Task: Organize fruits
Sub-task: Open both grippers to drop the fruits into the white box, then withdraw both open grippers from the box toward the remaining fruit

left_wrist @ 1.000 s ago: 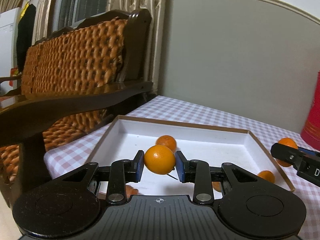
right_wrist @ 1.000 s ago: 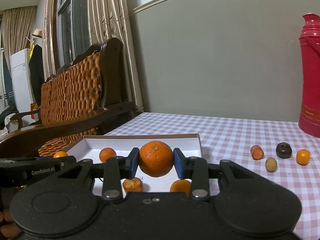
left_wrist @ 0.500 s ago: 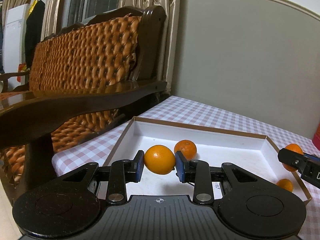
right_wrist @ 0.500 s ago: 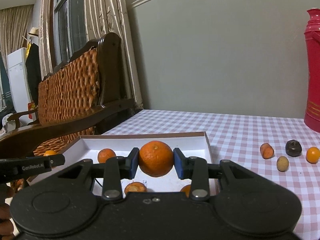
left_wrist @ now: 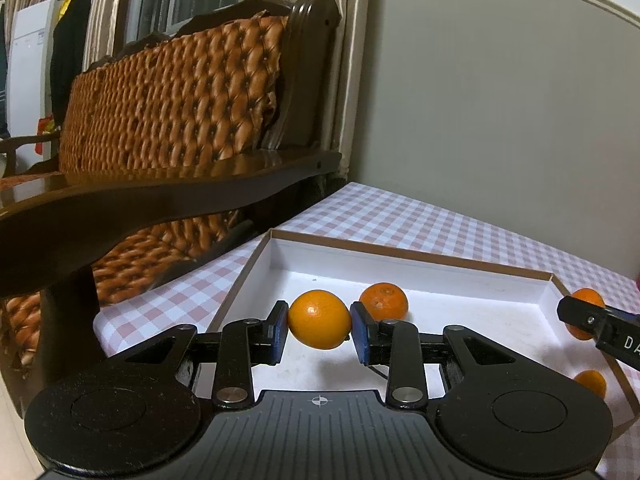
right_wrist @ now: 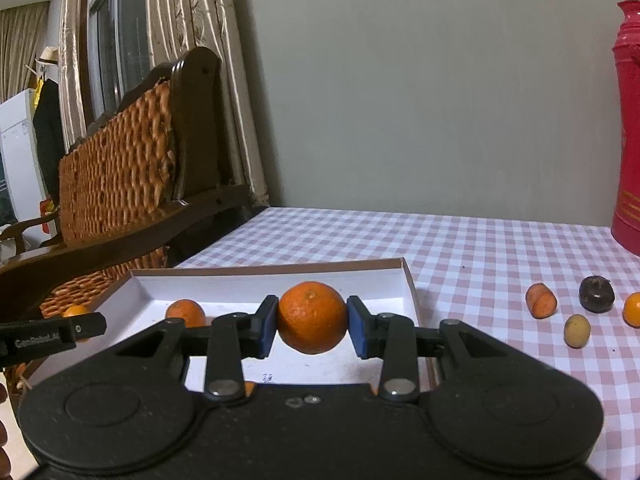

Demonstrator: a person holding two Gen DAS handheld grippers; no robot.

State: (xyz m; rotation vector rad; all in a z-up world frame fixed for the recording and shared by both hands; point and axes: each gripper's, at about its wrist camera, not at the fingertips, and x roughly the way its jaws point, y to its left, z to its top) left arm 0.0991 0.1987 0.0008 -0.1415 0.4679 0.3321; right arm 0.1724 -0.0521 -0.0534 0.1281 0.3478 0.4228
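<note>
Both views shifted left over white box (left_wrist: 440, 268); left hand-held gripper (left_wrist: 319, 330) clamps smooth orange (left_wrist: 319, 319); right hand-held gripper (right_wrist: 312, 324) clamps rough orange (right_wrist: 312, 317).

Two grippers (left_wrist: 319, 326) (right_wrist: 312, 320), each holding one orange (left_wrist: 319, 319) (right_wrist: 312, 317). One white tray (right_wrist: 256, 278) with three more oranges visible. Four small fruits (right_wrist: 540, 306) on the checked surface (right_wrist: 460, 240). One red flask (right_wrist: 628, 128).

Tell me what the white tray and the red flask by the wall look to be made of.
White tray: likely cardboard, matte; its thin walls show a brown raw edge along the rim, like a box lid. Red flask: glossy surface with soft highlights and gold bands near the base; plastic or painted metal, I cannot tell which.
</note>
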